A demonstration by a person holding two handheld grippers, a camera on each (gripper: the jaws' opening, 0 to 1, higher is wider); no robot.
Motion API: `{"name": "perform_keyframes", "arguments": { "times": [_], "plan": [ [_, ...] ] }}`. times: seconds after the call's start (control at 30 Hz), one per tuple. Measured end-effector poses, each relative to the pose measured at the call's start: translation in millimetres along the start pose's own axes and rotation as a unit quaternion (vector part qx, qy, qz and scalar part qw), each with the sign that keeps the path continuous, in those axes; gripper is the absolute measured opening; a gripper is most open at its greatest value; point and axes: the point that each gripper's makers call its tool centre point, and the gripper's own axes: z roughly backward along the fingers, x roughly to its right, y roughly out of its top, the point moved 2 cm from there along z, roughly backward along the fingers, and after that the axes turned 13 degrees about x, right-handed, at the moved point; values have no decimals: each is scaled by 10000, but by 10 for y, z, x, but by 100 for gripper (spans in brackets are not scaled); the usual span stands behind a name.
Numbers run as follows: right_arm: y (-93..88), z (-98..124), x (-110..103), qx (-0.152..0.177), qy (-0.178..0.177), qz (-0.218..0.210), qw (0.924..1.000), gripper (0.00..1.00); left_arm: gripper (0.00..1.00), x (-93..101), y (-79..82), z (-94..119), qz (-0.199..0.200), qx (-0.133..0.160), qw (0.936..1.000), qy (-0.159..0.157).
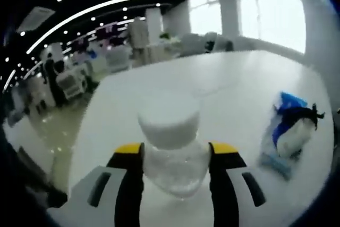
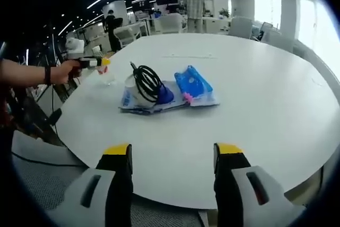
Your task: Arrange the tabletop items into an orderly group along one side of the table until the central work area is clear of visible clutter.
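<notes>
Left tool (image 1: pixel 175 158) squeezes clear jar (image 1: pixel 172 155) with white lid, low in frame. Right tool (image 2: pixel 172 158) wide open, holds nothing, above white counter (image 2: pixel 255 104). Blue packets (image 2: pixel 194 86) mid-frame. Big bright office behind.

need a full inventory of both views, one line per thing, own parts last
table: 1, white, round, bears all the items
jar: 1, clear with white lid, between the left hand-held gripper's jaws, above the table edge
blue packets: a few, blue and white, clustered on the table's left half in the right gripper view
black cable: 1, coiled on the packets
chairs: several, white, beyond the table
person's hand: 1, holding the left gripper's handle
left hand-held gripper: yellow-tipped black jaws, shut on jar
right hand-held gripper: open, before the near table edge
</notes>
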Motion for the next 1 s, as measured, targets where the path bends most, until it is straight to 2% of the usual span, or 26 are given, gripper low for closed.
{"name": "perform_keyframes", "arguments": {
  "times": [0.1,0.23,0.37,0.43,0.53,0.6,0.73,0.8,0.9,0.93,1.0],
  "plan": [
    [-10,-1,3,-25,-8,-12,10000,61,45,25,-14,-10,-313,-38,9985,-449],
    [-12,-4,-10,-34,18,18,10000,61,45,49,-15,-9,-460,-101,9968,-639],
    [-11,1,-5,-32,5,11,10000,61,45,55,-14,-3,-409,-122,9972,-619],
    [-8,2,-5,-24,1,3,10000,61,46,48,-35,5,-257,-244,9983,-471],
    [-18,0,-19,-53,32,10,10000,60,57,104,-41,6,39,-241,9990,-363],
    [-20,0,-24,-56,41,36,10000,60,61,141,-33,9,38,-177,9996,-212],
    [-15,5,-16,-39,36,23,10000,60,73,178,-36,8,413,-86,9988,267],
    [-14,5,-9,-34,33,8,10000,60,80,186,-78,8,869,-110,9939,666],
    [-30,4,-20,-77,58,20,10000,60,95,198,-216,9,1163,-308,9865,1108],
    [-32,1,-23,-70,75,32,9999,60,97,207,-242,2,1260,-313,9843,1198],
    [-28,1,-27,-60,83,30,9999,60,94,165,-282,15,1323,-329,9783,1557]
  ]
}}
